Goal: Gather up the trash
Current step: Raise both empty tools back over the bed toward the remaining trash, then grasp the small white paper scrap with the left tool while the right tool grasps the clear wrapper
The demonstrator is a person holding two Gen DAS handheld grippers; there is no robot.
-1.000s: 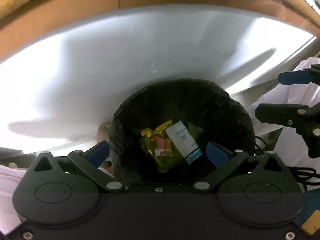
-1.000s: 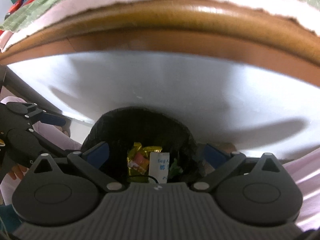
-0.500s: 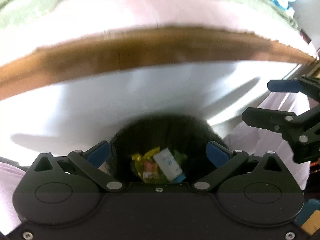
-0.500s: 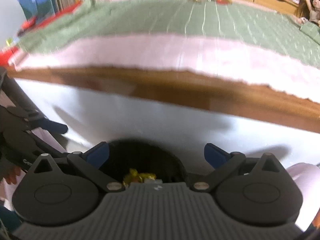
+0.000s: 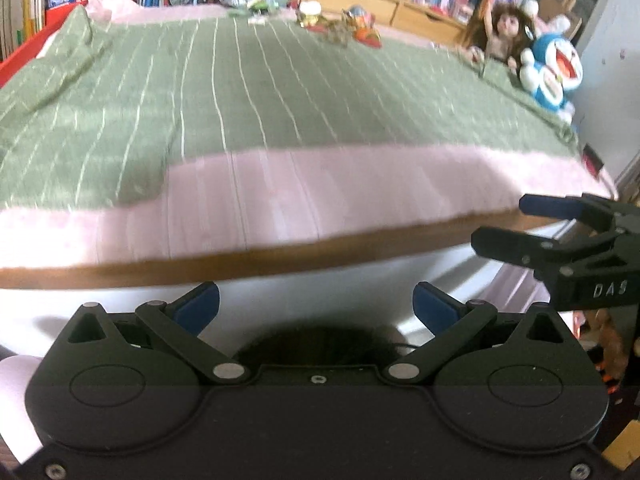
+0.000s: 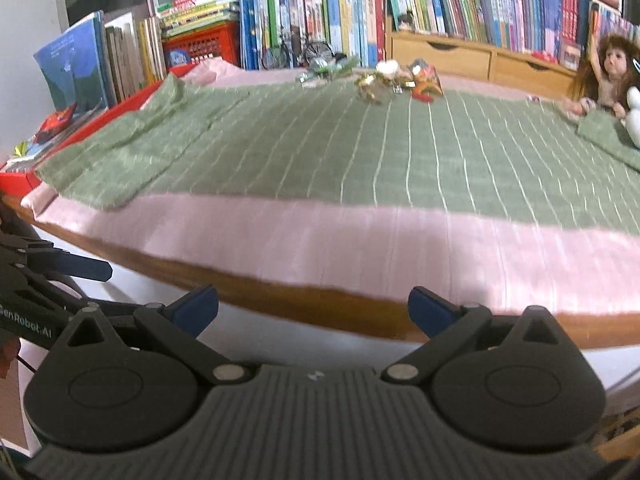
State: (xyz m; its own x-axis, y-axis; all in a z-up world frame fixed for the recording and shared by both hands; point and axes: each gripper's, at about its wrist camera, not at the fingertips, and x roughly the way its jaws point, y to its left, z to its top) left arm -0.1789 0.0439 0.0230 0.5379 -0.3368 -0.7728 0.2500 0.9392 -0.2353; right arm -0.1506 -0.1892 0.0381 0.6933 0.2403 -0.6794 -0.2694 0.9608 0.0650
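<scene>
Facing the bed edge (image 6: 320,308), left gripper (image 5: 316,306) and right gripper (image 6: 313,306) released, empty; wrappers (image 6: 384,80) far across.

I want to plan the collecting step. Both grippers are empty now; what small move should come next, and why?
Probably reach the open right gripper forward over the green striped blanket toward the shiny crumpled wrappers at the far edge. They lie well beyond both grippers, and the left gripper is open and empty too.

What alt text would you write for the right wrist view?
The open, empty right tongs face a bed covered with a green blanket. Wrappers lie at its far side, before bookshelves. A doll sits at the right, and the left tongs show at the left edge.
</scene>
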